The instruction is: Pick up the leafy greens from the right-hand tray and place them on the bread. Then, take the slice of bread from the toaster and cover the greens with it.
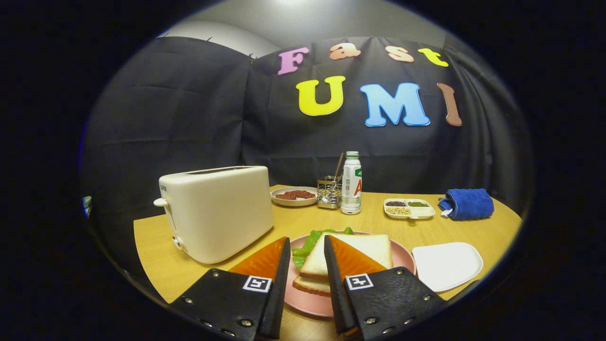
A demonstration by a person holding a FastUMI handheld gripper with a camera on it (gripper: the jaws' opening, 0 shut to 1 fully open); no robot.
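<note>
On the pink plate [405,258] lies a sandwich: a top slice of bread [369,248] over leafy greens [307,244] that stick out to the left, with a lower slice [310,285] underneath. My gripper [307,246] hovers just above and in front of the sandwich. Its fingers stand apart, with nothing held between them; the top slice shows through the gap and behind the right finger. The cream toaster [218,210] stands to the left of the plate. I cannot see into its slots. The white right-hand tray [447,265] lies bare beside the plate.
Behind the plate stand a white bottle [351,182], a metal utensil holder [329,192], a small plate of reddish food [294,195] and a divided dish of beans [408,208]. A folded blue cloth [466,203] lies at the back right. The wooden table [156,255] ends near the toaster.
</note>
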